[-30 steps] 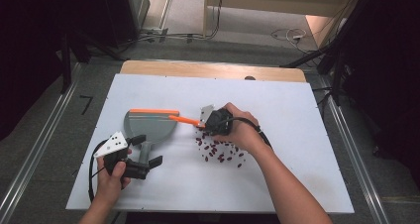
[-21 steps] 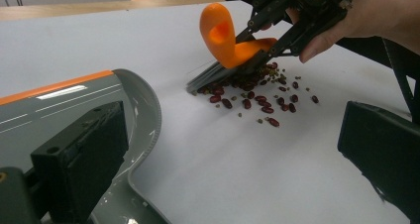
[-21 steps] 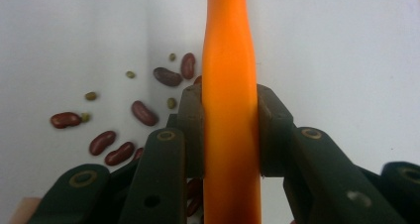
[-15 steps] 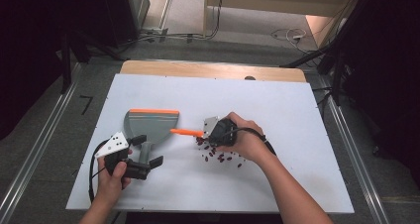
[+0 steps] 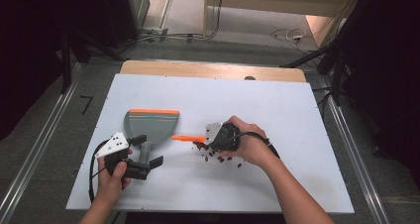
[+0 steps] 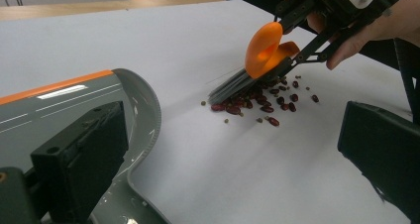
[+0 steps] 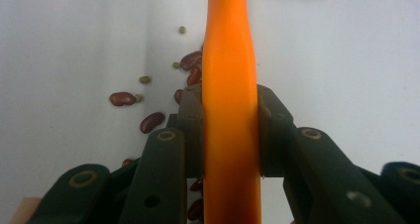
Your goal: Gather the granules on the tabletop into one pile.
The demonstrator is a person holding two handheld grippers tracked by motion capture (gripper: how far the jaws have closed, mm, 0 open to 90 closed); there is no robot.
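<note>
Right gripper (image 5: pixel 214 137) clenched on brush (image 5: pixel 188 138); left gripper (image 5: pixel 143 165) grasps dustpan (image 5: pixel 151 125). I keep bristles low, sweeping beans (image 5: pixel 218 155) left.

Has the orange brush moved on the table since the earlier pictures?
Yes. The brush in the right gripper moved away from the dustpan's orange edge, back toward the person, onto the beans.

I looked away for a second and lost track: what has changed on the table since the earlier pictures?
The right gripper, shut on the orange brush, drew it away from the dustpan, rightward and toward the person, onto the red beans. The left gripper kept hold of the dustpan handle; the dustpan stayed put.
</note>
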